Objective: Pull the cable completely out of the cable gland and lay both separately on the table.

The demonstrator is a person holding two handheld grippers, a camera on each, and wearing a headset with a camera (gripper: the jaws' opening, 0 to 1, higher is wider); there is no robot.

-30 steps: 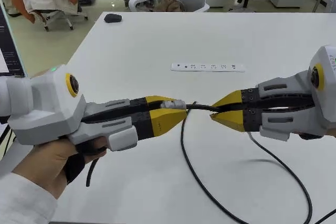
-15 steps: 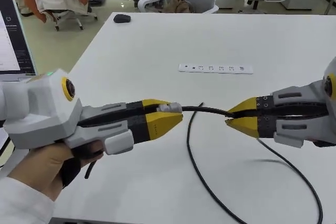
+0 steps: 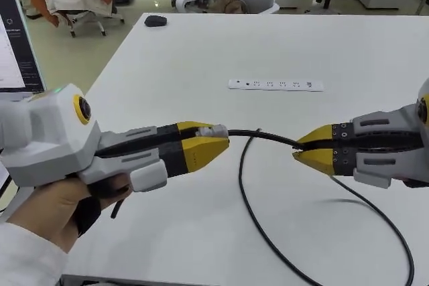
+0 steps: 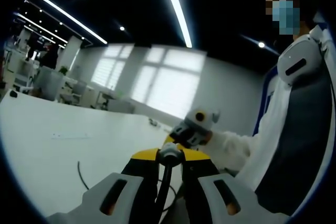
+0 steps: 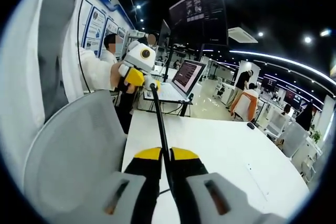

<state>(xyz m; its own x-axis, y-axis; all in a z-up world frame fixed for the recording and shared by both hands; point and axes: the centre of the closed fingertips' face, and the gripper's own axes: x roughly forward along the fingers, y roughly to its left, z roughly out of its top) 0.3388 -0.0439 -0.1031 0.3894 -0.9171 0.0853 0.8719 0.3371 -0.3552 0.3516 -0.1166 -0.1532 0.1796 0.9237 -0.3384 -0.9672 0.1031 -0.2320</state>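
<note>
Above the white table (image 3: 201,51), both parts were held in the air and the job looked about halfway done. The left gripper (image 3: 220,140) was clenched on the grey cable gland (image 3: 212,130), and the right gripper (image 3: 299,151) was clamped on the black cable (image 3: 265,136). The cable was not yet out: in the left gripper view it ran back through the gland between the jaws. Neither part had been laid down, though the cable's slack looped on the table. The gland's long axis lay roughly level across the person's front, its mouth pointing toward the right gripper. The cable between the grippers was nearly straight, dipping slightly rightward.
</note>
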